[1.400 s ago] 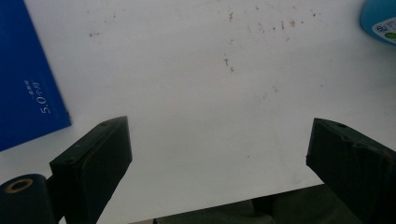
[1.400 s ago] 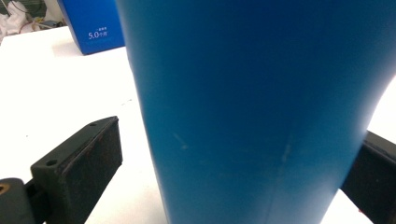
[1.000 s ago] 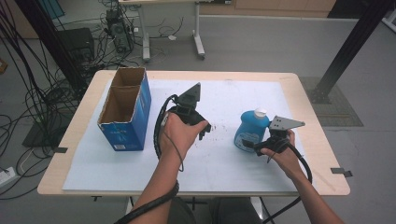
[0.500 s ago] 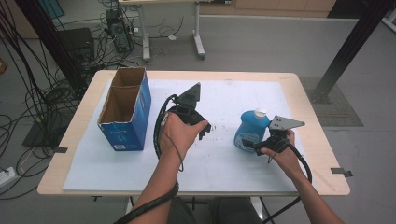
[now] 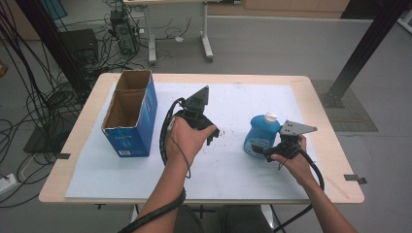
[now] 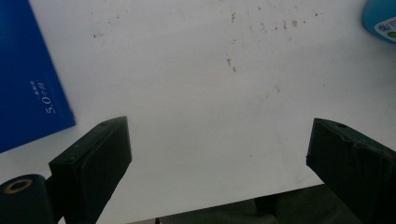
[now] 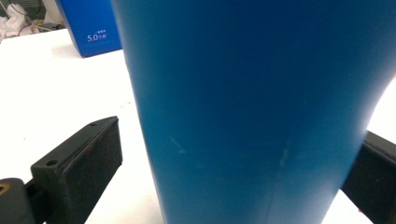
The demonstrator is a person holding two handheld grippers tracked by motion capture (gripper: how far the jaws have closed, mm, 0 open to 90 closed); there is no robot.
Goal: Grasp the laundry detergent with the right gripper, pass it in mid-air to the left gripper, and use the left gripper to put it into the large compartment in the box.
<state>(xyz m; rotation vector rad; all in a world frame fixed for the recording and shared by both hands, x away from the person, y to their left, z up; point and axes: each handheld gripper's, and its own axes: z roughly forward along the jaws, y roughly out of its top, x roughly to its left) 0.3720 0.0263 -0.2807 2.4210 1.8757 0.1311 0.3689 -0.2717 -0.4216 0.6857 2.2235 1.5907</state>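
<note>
high view: blue bottle [image 5: 262,135] with white cap stands upright on the white sheet [image 5: 243,104], right of table centre. right gripper [image 5: 273,151] sits low at the bottle's near side, held in the person's right hand [image 5: 291,158].

right gripper view: bottle body [image 7: 252,107] stands between the 2 jaws. left jaw has a visible strip of white sheet between it and the bottle wall. right jaw is at the bottle's edge; cannot tell whether it touches. jaws wide apart, set around the bottle but not clamped on it.

left gripper [image 5: 210,132] is over the middle of the sheet, held in the left hand [image 5: 187,138], well apart from the bottle. left gripper view: its 2 jaws are spread wide with only bare, speckled sheet [image 6: 210,93] between them; nothing held. an edge of the bottle [image 6: 380,18] shows at the upper right corner.

open blue cardboard box [image 5: 131,114] stands on the left part of the table [image 5: 320,121], top flaps up, inside looks bare. its blue side [image 6: 28,74] appears at the left of the left gripper view and far back in the right gripper view [image 7: 91,28].
</note>
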